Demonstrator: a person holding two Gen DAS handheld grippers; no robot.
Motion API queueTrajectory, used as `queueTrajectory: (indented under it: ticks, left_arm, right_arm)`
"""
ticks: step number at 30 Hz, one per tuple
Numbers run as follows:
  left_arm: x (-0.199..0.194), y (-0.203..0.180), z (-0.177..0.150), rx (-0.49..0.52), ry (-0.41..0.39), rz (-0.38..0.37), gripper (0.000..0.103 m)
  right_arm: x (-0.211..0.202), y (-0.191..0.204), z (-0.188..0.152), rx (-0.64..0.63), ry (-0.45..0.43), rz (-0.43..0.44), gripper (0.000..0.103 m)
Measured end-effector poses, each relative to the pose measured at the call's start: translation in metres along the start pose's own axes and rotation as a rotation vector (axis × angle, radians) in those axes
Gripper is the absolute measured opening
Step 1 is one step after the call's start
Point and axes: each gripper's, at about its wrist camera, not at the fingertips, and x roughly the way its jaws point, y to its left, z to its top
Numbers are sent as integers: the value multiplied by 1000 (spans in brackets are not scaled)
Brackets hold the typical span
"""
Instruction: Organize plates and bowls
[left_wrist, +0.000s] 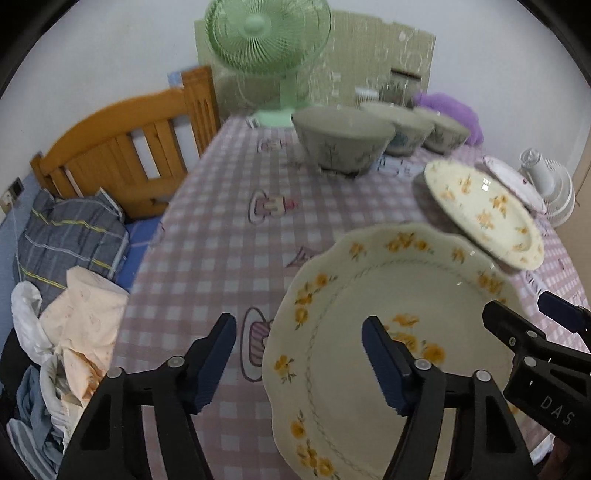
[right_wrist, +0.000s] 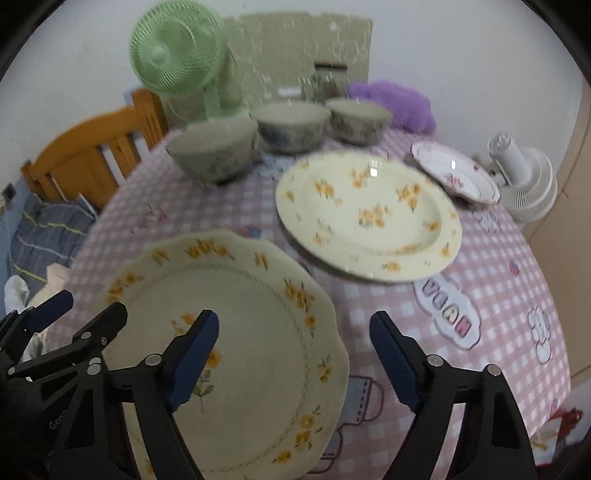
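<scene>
Tongs: my left tongs and right tongs both gape, holding nothing.
Plate: scalloped plate on tabletop — straddled by both.

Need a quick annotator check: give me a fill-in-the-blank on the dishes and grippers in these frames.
1. Behind the plates stand ___ bowls, near the fan.
2. The scalloped plate nearest the cameras carries ___ flowers.
3. The small plate at the far right has ___ flowers.
4. The left gripper and right gripper both hold ___.

Missing words: three; yellow; pink; nothing
</scene>
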Motion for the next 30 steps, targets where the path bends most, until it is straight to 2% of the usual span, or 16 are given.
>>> queueTrajectory:
  ticks: [5, 8, 19, 23, 30]
  left_arm:
    - [18, -3, -2, 26, 52, -45, 63]
    - [21, -7, -2, 53, 53, -84, 63]
    - [23, -10, 2, 104, 57, -94, 64]
    - [13, -18, 0, 171, 74, -122, 65]
    - [-10, -27, 13, 161, 63, -168, 65]
  right_arm:
    - [21, 3, -7, 4, 67, -14, 79]
    - [29, 5, -8, 13, 95, -19, 75]
    - [37, 6, -7, 43, 115, -53, 74]
    - [33, 0, -8, 84, 150, -60, 74]
    - [-1, -11, -1, 94, 135, -94, 74]
